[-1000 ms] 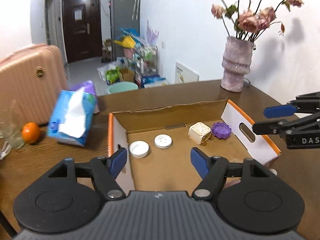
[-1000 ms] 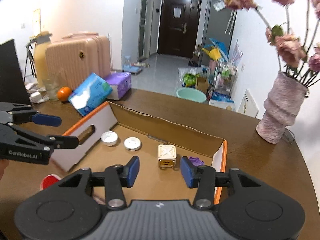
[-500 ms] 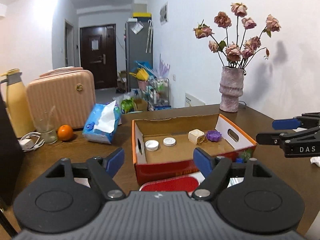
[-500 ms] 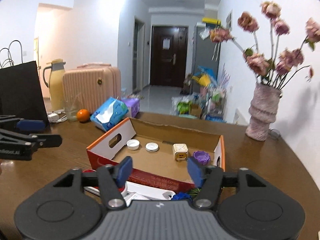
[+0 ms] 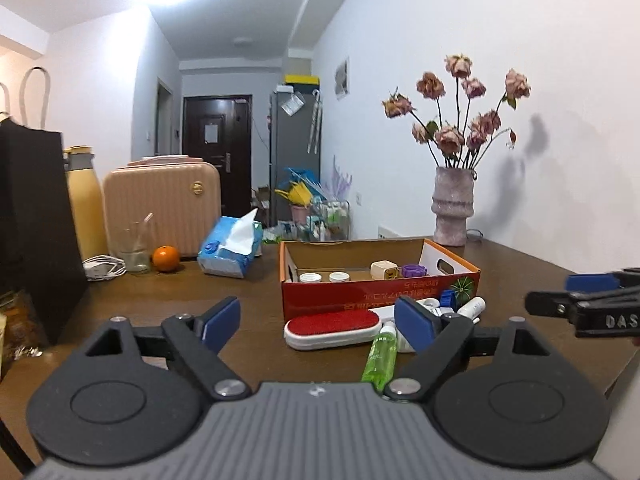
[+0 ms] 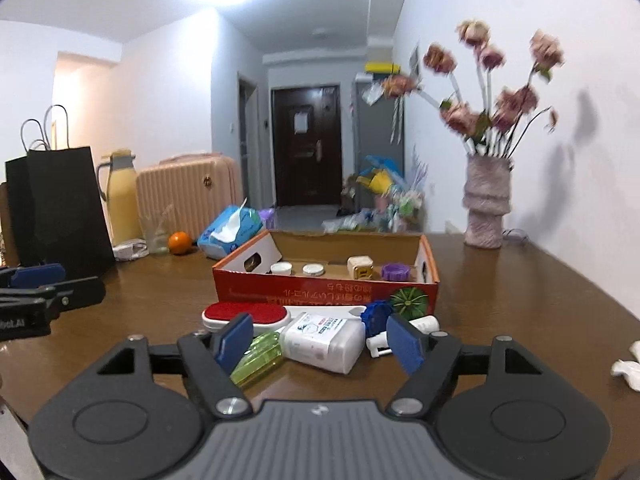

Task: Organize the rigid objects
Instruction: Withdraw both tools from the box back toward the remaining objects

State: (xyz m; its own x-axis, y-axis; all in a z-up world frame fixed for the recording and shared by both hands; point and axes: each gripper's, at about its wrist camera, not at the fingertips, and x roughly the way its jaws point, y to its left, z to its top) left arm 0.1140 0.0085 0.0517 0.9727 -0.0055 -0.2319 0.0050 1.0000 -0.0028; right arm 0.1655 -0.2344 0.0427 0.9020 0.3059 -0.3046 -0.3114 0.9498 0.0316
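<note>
Pulled back from the red cardboard box (image 6: 326, 290), now low over the table (image 6: 520, 300); left gripper (image 5: 318, 322) and right gripper (image 6: 318, 338) opening, empty; lint brush (image 5: 332, 328), green bottle (image 5: 380, 356), apparently a white jar (image 6: 324, 340) lying before the box.

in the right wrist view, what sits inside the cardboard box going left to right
white cap → second white cap → cream cube-shaped charger → purple cap, all on the floor of the cardboard box.
</note>
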